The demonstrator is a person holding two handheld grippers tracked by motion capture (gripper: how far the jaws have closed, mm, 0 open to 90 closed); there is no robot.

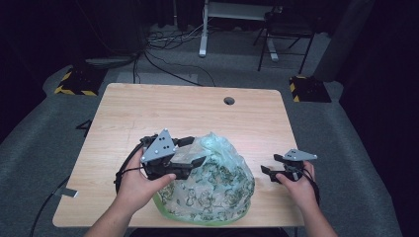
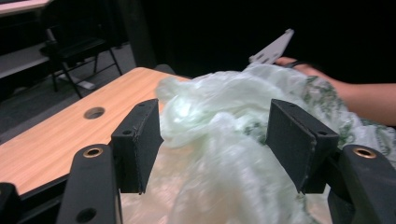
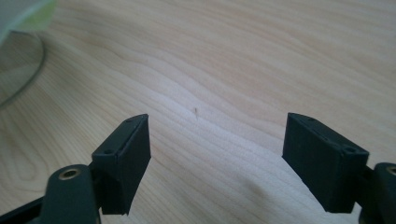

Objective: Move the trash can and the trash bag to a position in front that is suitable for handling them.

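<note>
From above, we see the left tongs (image 1: pixel 190 159) spread at the top of the green plastic bag (image 1: pixel 212 185) near the table (image 1: pixel 197 111) front edge, the right tongs (image 1: pixel 272 165) apart. In the left gripper view, bag film (image 2: pixel 219 140) lies between spread jaws, seemingly unpinched. In the right gripper view, jaws gape over bare wood (image 3: pixel 233 70).

A light wooden table (image 1: pixel 148 113) with a round cable hole (image 1: pixel 229 100) near its far edge stands on grey carpet floor (image 1: pixel 29 143). Beyond the far edge are a black chair (image 1: pixel 286 29), a white desk frame (image 1: pixel 212 24) and black cables (image 1: pixel 168 64). The surroundings are dark.
</note>
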